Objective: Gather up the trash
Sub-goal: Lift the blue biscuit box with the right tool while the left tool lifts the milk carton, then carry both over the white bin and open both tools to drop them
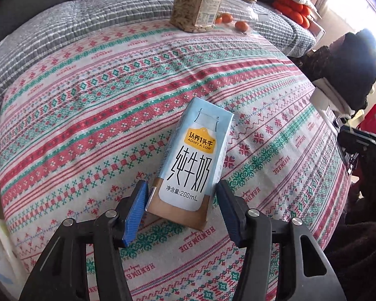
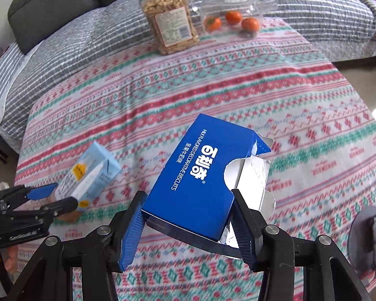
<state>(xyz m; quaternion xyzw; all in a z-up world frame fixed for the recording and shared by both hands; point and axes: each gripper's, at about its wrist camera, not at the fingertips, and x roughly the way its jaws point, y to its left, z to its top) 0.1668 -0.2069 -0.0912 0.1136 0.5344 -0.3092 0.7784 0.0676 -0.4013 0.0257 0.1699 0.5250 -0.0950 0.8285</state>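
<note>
Your left gripper (image 1: 181,202) has its blue pads either side of the base of the carton (image 1: 194,160), which juts out over the near part of the table (image 1: 87,105); the right wrist view shows it tilted up off the cloth, so it looks pinched and lifted, though on the left wrist view the right-hand pad shows a sliver of gap and the hold may be light; your right gripper (image 2: 188,222) is closed to the width of the blue box (image 2: 198,173), pads flat on its two long sides at the near end, with the box raised above the cloth near the table's near edge; the far end of that box is torn open, with a silver lining and ragged flaps showing; judge both as light, likely empty, and easy to crush; the carton is waxy and smooth, so it could slide out if you tip it down; keep it gripped low on the stiffer folded base rather than the middle panels; the box is thin card and will buckle at the torn end, so stay on the intact near end where the walls still brace each other; the nut jar (image 2: 169,20) and the fruit jar (image 2: 231,10) stand at the far edge, well apart from both, and are not trash.
</note>
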